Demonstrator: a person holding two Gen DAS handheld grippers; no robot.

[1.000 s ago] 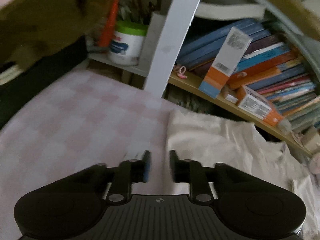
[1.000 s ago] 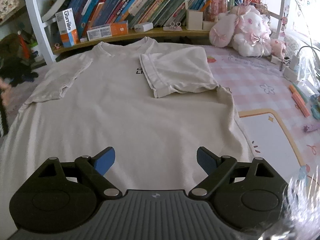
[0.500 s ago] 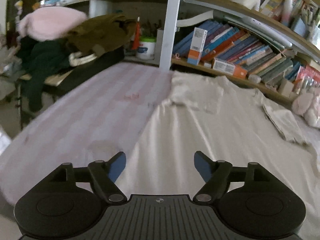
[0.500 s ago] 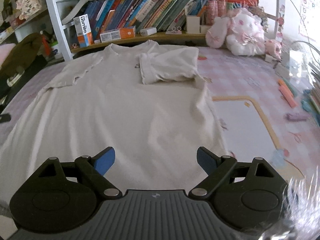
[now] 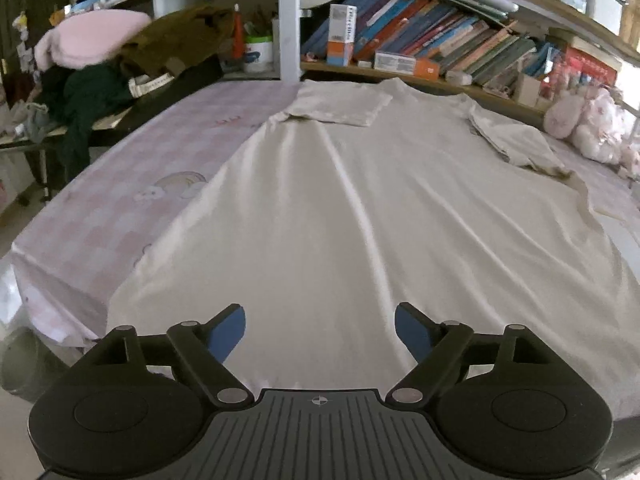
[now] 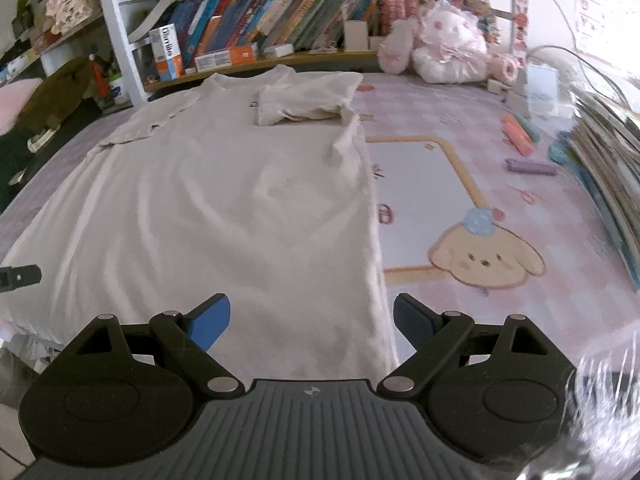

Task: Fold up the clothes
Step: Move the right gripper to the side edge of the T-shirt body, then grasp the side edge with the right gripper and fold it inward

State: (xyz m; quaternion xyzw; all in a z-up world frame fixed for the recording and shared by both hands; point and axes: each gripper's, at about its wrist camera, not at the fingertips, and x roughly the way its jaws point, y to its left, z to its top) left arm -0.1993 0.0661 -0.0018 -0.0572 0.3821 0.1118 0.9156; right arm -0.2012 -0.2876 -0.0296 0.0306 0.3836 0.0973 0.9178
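Our left gripper is opening and our right gripper gapes wide, both empty; a single-layer hem pinch would drag the shirt askew.

Open run straight ahead of both grippers: the cream T-shirt lay flat on the tabletop, nothing standing on it, only both sleeves folded in near the collar as low bumps. The left gripper had its jaws opening with bare cloth below and nothing between them; the right gripper stood wide over the shirt's right hem edge. The far side was walled off by the bookshelf and its white post. A clothes pile blocked the far left. To the right, plush toys, markers and stacked books crowded the edge; the dog-print mat between lay flat and passable.
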